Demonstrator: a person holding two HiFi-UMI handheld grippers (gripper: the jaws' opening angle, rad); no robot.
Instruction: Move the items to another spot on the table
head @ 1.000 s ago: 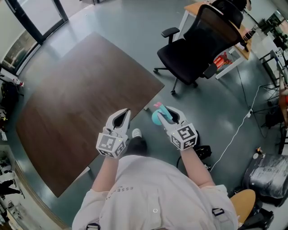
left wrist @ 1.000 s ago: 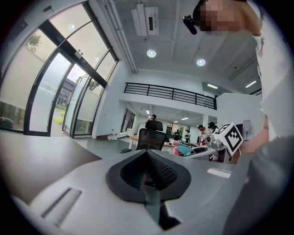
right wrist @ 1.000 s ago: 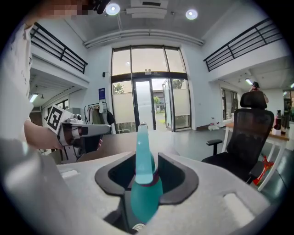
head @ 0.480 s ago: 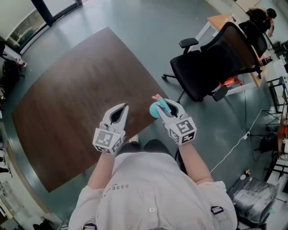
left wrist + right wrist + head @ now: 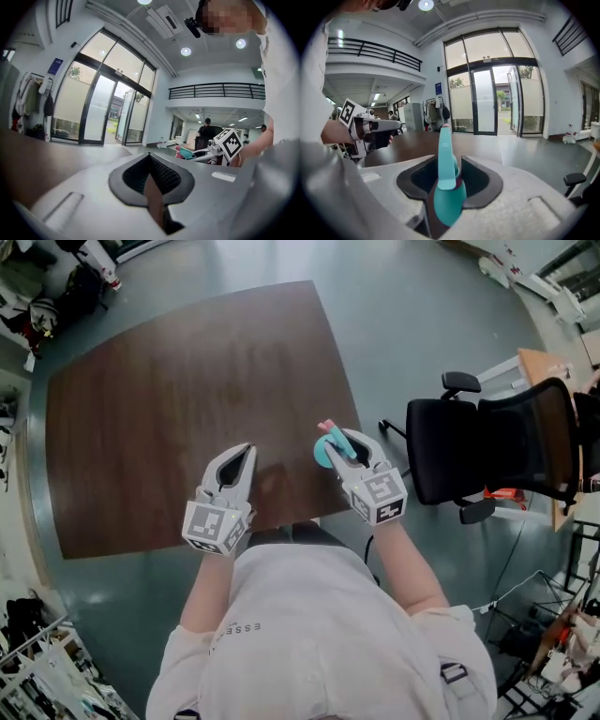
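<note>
Right gripper point(image 5: 339, 448) is clamped on the teal plastic item point(image 5: 323, 454), held above the table point(image 5: 169, 409) near its 4 o'clock edge. Item looks light, rigid and smooth, so it may slip. Best grip is the rounded body, not the thin tab. Left gripper point(image 5: 236, 457) has its jaws together, empty.

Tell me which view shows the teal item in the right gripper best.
Right gripper view: the teal item fills the centre, clamped between the jaws. Head view shows it small; left gripper view, a distant speck.
</note>
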